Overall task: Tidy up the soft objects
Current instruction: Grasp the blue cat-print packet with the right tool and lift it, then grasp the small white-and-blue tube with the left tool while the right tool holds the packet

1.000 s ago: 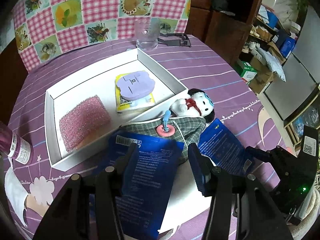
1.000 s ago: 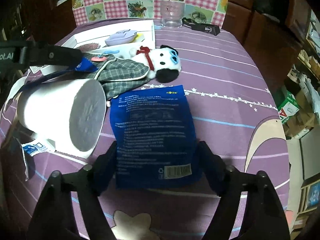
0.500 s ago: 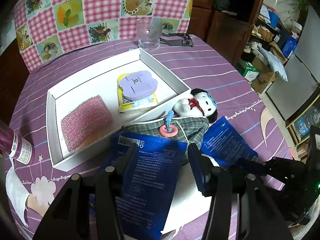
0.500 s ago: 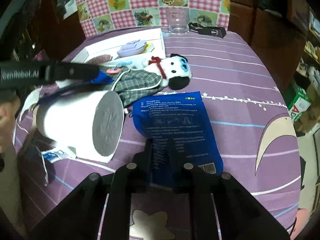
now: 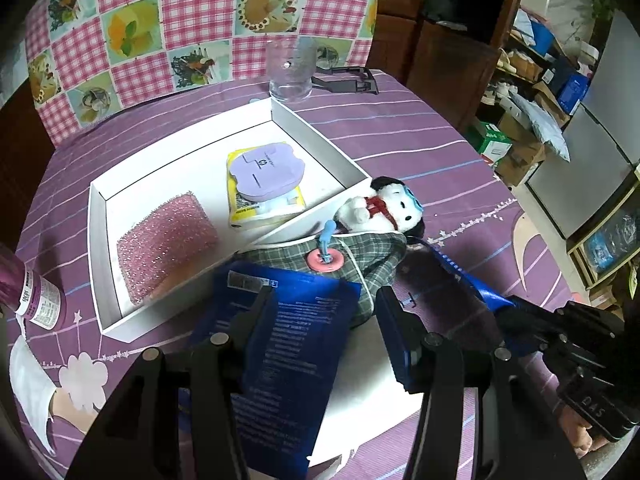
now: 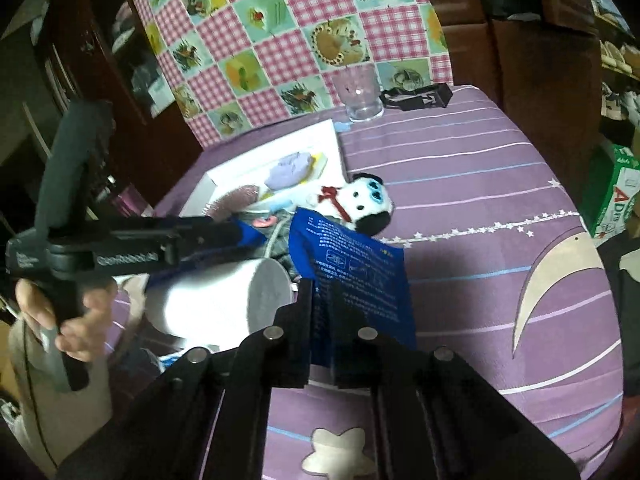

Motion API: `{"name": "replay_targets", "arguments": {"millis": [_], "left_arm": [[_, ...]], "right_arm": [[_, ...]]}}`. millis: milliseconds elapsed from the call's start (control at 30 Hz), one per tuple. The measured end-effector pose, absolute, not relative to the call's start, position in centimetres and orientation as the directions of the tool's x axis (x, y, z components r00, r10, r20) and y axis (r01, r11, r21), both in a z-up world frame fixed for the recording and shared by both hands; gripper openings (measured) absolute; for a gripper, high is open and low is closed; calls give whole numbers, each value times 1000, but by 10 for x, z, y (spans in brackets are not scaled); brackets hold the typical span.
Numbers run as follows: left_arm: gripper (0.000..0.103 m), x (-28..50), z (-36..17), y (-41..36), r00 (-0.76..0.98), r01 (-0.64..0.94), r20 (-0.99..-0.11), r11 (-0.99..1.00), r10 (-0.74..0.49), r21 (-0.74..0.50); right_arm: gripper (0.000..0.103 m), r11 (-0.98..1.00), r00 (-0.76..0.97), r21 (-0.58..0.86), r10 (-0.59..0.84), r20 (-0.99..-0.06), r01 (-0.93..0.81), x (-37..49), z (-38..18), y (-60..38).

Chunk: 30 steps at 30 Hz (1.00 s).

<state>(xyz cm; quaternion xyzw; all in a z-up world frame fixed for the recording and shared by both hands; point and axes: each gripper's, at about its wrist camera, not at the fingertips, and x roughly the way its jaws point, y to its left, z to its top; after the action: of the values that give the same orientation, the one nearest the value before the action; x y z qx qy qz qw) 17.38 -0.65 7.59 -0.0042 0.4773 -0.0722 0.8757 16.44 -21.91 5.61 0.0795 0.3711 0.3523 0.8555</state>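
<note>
Right gripper (image 6: 322, 320), in your right hand, is pinching the near edge of a flat blue plastic packet with white print (image 6: 352, 276); its jaws are pressed together on it and the packet's far end is tilting up off the purple striped tablecloth (image 6: 480, 208). In the right wrist view, the packet is reaching toward 12 o'clock, close to the black and white plush toy with a red bow (image 6: 360, 200). The open white cardboard box (image 5: 100, 216) is lying at 11 o'clock, already holding a pink glittery sponge (image 5: 164, 240) and a lilac pad on a yellow pack (image 5: 264, 168).

Left gripper (image 5: 320, 320) is sitting half spread over a second blue packet (image 5: 288, 340) that is resting on a white paper roll (image 6: 224, 304); whether it is gripping anything cannot be told.

You are best carrying the pinched packet high enough to clear the plush toy, the green checked cloth (image 5: 360, 252) and the box wall, then lowering it flat into the bare floor of the box. Thin film probably slips, so hold it firmly.
</note>
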Motion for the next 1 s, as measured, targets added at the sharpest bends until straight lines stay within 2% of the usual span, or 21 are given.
{"name": "replay_targets", "arguments": {"millis": [200, 433, 567, 833, 1000], "left_arm": [[51, 172, 75, -13, 526, 144, -839, 987, -139, -73], [51, 173, 74, -12, 531, 132, -839, 990, -118, -56], [51, 172, 75, -11, 523, 134, -836, 985, -166, -111], [51, 146, 93, -23, 591, 156, -783, 980, -194, -125], [51, 112, 101, -27, 640, 124, -758, 991, -126, -60]], "right_arm": [[6, 698, 494, 426, 712, -498, -576, 152, 71, -223], [5, 750, 547, 384, 658, -517, -539, 152, 69, -224], [5, 772, 585, 348, 632, -509, -531, 149, 71, -224], [5, 753, 600, 401, 658, -455, -521, 143, 80, -239], [5, 725, 587, 432, 688, -427, -536, 134, 87, -242]]}}
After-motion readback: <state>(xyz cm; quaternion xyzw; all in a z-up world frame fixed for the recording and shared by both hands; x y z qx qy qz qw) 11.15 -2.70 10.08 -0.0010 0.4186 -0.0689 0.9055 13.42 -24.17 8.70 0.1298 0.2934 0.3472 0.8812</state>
